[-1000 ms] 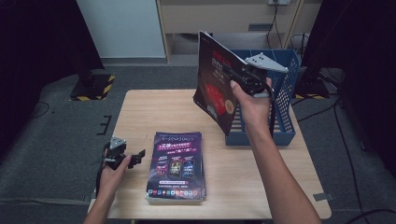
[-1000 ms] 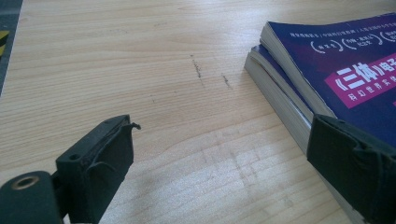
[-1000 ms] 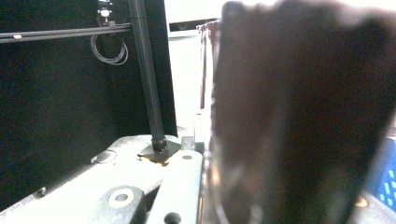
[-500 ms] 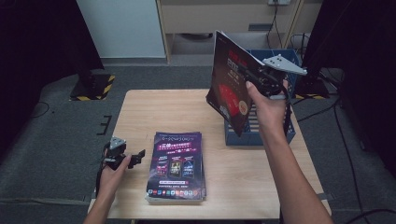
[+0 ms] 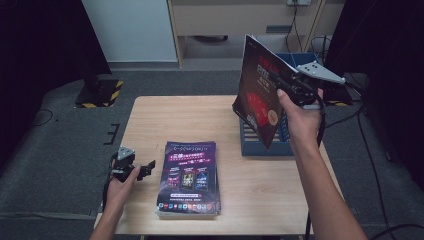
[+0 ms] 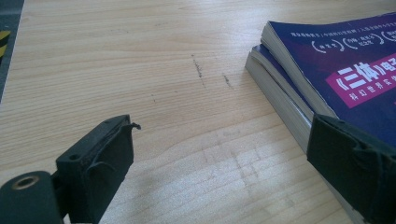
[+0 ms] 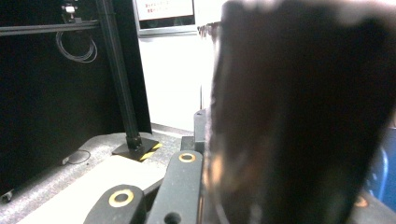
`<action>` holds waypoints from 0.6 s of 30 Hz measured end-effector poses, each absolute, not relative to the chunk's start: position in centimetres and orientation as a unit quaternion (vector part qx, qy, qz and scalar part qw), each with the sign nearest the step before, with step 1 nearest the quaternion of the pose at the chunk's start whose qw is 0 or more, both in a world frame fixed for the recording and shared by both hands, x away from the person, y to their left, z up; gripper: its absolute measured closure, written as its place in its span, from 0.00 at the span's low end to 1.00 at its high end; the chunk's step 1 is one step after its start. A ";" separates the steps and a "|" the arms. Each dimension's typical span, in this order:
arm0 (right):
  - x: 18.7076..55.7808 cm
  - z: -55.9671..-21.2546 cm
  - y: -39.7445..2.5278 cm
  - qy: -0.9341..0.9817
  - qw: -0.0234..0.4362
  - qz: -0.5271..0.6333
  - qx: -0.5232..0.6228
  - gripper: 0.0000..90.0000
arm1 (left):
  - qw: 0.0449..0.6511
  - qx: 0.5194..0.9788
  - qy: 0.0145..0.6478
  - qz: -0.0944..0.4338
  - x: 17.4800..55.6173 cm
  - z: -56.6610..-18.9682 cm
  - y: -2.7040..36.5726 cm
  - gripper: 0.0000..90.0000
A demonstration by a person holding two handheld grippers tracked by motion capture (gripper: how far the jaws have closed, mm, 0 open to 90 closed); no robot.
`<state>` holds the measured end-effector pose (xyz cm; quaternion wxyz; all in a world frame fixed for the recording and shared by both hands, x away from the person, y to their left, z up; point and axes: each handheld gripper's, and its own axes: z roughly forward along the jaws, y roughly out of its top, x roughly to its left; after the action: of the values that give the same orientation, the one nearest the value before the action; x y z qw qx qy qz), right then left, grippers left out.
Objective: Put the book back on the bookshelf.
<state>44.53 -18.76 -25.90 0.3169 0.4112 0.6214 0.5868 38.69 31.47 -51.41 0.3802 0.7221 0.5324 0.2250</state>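
Now right claw (image 5: pixel 289 85) clamped on magazine (image 5: pixel 260 95), lifted higher and shifted right vs a second ago, upright over blue rack (image 5: pixel 265 142), upper right of frame. Judging drop-in next. Left claw (image 5: pixel 146 169) open, idle beside stack (image 5: pixel 190 177) on worktop (image 5: pixel 200 120).

Worktop (image 6: pixel 140 70): pale wood laminate, smooth matt finish, visible grain, a few dark scuff marks. Stacked magazines (image 5: pixel 189 177): paper, glossy purple printed covers, matt off-white page edges. Raised magazine (image 5: pixel 260 95): paper, glossy dark cover with red print. Left gripper (image 6: pixel 219 172): jaws of matt black rubbery padding, frayed at one tip. File rack (image 5: pixel 265 140): blue plastic, smooth. Floor (image 5: pixel 60 135): grey carpet, rough.
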 end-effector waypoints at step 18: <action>44.2 -25.8 -20.5 0.623 0.332 0.572 0.419 0.97 | 0.380 0.723 0.531 0.226 38.7 -51.4 31.4 0.08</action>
<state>44.15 -20.49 -25.76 0.3320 0.4186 0.6226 0.5718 38.66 31.44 -51.38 0.3796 0.7233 0.5308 0.2260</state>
